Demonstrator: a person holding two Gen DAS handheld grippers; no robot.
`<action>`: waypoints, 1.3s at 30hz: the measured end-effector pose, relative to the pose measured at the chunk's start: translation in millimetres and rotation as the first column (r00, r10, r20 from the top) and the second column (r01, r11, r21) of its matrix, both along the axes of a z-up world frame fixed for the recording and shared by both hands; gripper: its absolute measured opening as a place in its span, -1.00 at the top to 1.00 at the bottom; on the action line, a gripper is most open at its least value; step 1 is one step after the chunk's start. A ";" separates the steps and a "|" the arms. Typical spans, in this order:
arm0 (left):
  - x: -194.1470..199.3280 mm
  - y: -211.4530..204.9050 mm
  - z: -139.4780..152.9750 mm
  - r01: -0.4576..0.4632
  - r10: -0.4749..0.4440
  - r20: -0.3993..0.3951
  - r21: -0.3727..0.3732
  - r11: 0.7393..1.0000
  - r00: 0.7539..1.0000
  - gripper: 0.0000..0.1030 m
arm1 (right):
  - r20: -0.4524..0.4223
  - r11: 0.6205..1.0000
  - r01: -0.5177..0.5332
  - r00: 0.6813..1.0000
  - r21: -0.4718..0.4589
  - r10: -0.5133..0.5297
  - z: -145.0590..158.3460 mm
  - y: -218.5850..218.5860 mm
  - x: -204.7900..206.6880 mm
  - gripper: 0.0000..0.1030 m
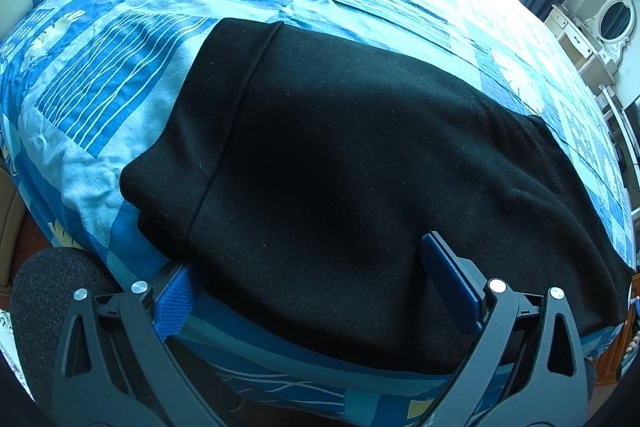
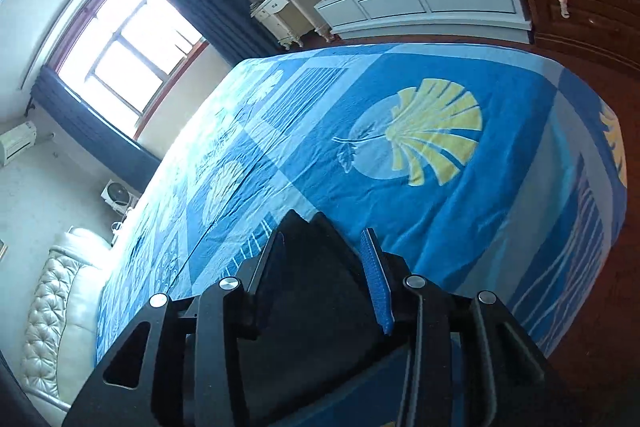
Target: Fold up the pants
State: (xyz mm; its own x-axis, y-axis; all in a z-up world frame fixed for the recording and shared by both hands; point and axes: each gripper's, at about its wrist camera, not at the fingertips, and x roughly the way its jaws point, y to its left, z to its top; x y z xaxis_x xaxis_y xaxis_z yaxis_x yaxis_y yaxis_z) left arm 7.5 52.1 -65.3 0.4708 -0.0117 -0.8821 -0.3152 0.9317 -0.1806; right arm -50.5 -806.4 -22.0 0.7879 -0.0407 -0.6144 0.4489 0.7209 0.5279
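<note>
Holds the left gripper point(image 1: 312, 291) spread wide, pinching nothing. Finds the black pants point(image 1: 340, 167) right there at 12 o'clock from it, lying flat on the blue bed cover point(image 1: 100, 87), with the near edge between the two fingers. Looks like the long way of the pants runs from 10 o'clock to 4 o'clock in the left view, with a sewn band at the 10 o'clock end.

Holds the right gripper point(image 2: 322, 235) tipped over on its side above the bed cover. Shows something black filling the gap between its fingers, maybe pants cloth. Cannot tell if the pads are squeezing it or just sitting beside it. Shows only bare bed cover ahead, from 11 o'clock to 2 o'clock.

Seems the left gripper is the closer one for the next fold.

No words, labels or brand names to read anywhere.
</note>
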 end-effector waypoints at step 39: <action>3.2 -1.4 -0.9 0.074 -0.074 -0.021 0.013 0.997 0.997 -0.96 | -0.023 0.773 -0.416 0.874 0.479 0.485 -53.5 259.5 5.4 0.40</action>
